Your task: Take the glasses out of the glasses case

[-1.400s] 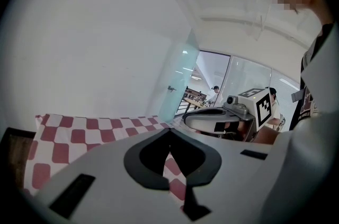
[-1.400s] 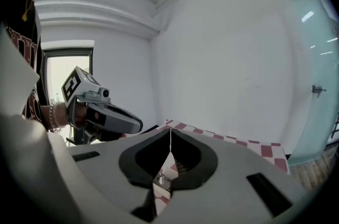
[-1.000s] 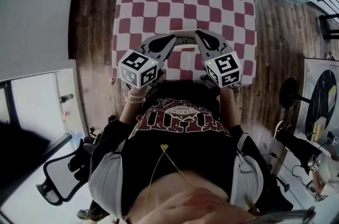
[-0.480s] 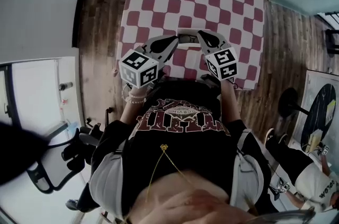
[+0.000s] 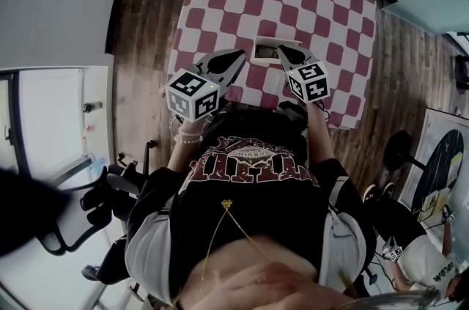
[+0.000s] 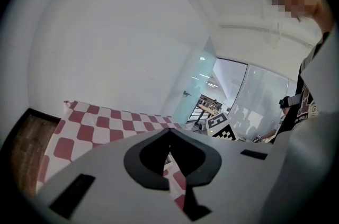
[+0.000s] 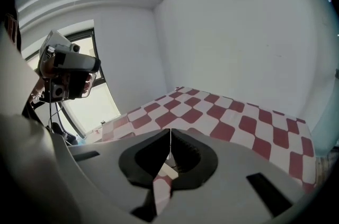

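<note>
While the head view has swung during the last second, so that the checked cloth and the wooden surface under it now sit more to the right, the tools have changed very little relative to the case.

The left tool holds almost the same place as before, at about 11 o'clock from the person. Its tip is just beside the left end of the glasses case. In the left gripper view its jaws are pressed together with nothing between them, and only cloth shows through the gap behind the tips.

The case, small and white, lies on the cloth at 12 o'clock, between the two tips. I cannot tell if its lid is up, and the glasses themselves cannot be made out.

The right tool, at 1 o'clock, has eased a little forward, and its marker cube now looks smaller and nearer to the case. Its tip is just beside the right end of the case, but whether it touches is not clear. Its jaws are also pressed together and pinch nothing. In the right gripper view a white corner of the case shows below them through the gap.

I judge that the task is only at the approach — the case is flanked but not gripped, and at least one tool must spread its jaws before the case can be held or the glasses taken.
</note>
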Motion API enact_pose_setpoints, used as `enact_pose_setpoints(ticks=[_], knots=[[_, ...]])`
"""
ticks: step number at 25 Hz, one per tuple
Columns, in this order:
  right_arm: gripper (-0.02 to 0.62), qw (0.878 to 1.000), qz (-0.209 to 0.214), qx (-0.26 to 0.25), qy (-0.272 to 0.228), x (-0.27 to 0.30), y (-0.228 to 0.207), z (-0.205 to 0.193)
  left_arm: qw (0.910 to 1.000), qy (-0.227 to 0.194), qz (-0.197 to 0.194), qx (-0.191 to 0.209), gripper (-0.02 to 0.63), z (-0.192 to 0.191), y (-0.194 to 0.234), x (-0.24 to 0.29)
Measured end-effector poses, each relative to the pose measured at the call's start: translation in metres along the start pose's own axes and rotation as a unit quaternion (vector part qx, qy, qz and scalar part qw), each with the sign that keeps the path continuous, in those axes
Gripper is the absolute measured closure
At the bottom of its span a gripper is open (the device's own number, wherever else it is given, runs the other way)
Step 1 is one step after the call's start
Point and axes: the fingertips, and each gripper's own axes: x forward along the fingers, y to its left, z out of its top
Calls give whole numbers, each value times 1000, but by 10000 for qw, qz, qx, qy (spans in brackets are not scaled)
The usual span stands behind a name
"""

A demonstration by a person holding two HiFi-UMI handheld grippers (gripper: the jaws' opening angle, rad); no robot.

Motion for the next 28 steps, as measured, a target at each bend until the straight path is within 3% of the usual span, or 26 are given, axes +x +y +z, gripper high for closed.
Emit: enact_pose_setpoints(ticks=[22,25,28], knots=[[575,9871,-42,-746,1415,56,-14,-73,9995,-23,262,-151,607,-11,18,-24],[574,9755,-9,-1382,1714,59,-13,-80,9995,-9,257,-169,607,-12,19,-24],[574,9524,60,-2194,2116,61,-12,-90,9995,-8,251,-167,607,-12,19,-24]])
